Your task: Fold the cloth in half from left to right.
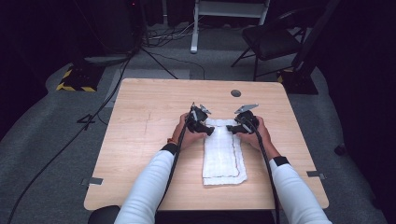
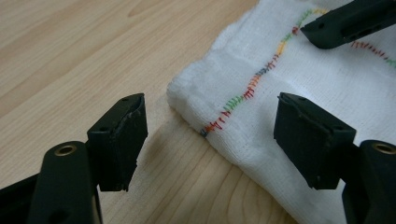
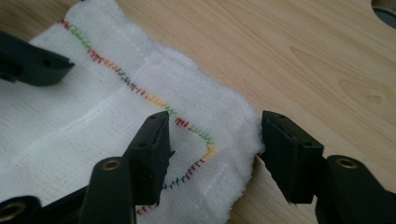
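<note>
A folded white cloth (image 1: 223, 156) with a multicoloured stitched line lies lengthwise on the wooden table (image 1: 149, 116). My left gripper (image 1: 209, 130) is at the cloth's far left corner (image 2: 196, 93). It is open (image 2: 210, 100), one jaw over bare wood and the other over the cloth, so the corner lies between the jaws. My right gripper (image 1: 230, 127) is at the far right corner (image 3: 243, 116), also open (image 3: 215, 116). One of its jaws is over the stitching and the other just off the cloth's edge. Neither gripper's pads press on the cloth. Each gripper view shows the other gripper's jaw tip farther off over the cloth.
A round cable hole (image 1: 236, 93) sits in the table near its far edge. Beyond the table stand a black chair (image 1: 273, 37) and a stand's feet, with cables across the grey floor. Bare wood lies left and right of the cloth.
</note>
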Available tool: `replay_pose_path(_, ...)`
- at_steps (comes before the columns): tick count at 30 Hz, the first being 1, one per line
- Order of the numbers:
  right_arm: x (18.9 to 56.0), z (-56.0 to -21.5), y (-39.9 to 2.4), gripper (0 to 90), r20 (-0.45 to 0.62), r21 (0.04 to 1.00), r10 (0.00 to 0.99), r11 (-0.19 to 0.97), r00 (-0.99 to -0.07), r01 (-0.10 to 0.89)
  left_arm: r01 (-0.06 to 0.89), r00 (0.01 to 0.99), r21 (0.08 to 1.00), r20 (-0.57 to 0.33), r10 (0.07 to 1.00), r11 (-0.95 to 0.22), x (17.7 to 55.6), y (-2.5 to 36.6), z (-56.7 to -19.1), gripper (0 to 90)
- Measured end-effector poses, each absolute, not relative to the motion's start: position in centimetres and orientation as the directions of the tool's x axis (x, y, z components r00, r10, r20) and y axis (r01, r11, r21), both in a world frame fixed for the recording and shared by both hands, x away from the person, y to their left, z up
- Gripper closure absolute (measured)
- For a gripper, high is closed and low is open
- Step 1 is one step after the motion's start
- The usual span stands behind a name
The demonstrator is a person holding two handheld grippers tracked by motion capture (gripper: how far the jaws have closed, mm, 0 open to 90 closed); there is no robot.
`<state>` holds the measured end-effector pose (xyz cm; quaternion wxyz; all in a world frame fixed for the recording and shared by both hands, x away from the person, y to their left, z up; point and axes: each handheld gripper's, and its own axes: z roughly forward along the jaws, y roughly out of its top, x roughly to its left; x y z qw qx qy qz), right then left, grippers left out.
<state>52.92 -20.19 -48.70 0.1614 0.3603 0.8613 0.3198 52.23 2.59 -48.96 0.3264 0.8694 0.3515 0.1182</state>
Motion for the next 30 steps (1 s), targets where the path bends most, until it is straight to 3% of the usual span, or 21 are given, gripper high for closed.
replay_pose_path(8,53.6,-48.9,-20.7,45.6,0.041,0.661,0.727,0.495,-0.686,0.564,0.545,0.726,0.663,-0.067,0.685,-0.513,52.6,2.9,-49.6,24.1)
replay_pose_path(11,53.6,-48.8,-20.6,52.1,0.046,0.659,0.716,0.503,-0.697,0.560,0.523,0.758,0.670,-0.083,0.647,-0.527,52.6,3.1,-49.4,41.4)
replay_pose_path(14,53.4,-48.7,-20.4,65.5,0.066,0.655,0.707,0.502,-0.704,0.565,0.518,0.782,0.670,-0.119,0.612,-0.531,52.8,3.3,-49.3,59.6)
replay_pose_path(15,53.4,-48.7,-20.3,71.0,0.076,0.654,0.695,0.507,-0.715,0.562,0.521,0.784,0.671,-0.132,0.607,-0.528,52.8,3.4,-49.3,64.6)
replay_pose_path(17,53.4,-48.6,-20.0,73.9,0.073,0.648,0.694,0.513,-0.717,0.563,0.525,0.791,0.667,-0.153,0.593,-0.529,53.0,3.4,-49.3,71.5)
replay_pose_path(22,53.4,-48.4,-19.7,78.4,0.052,0.643,0.687,0.533,-0.725,0.550,0.519,0.802,0.657,-0.153,0.578,-0.547,53.3,3.3,-49.1,79.0)
replay_pose_path(30,53.2,-47.5,-18.5,81.0,-0.054,0.688,0.696,0.546,-0.716,0.478,0.488,0.781,0.669,-0.048,0.622,-0.561,53.9,3.4,-47.6,81.3)
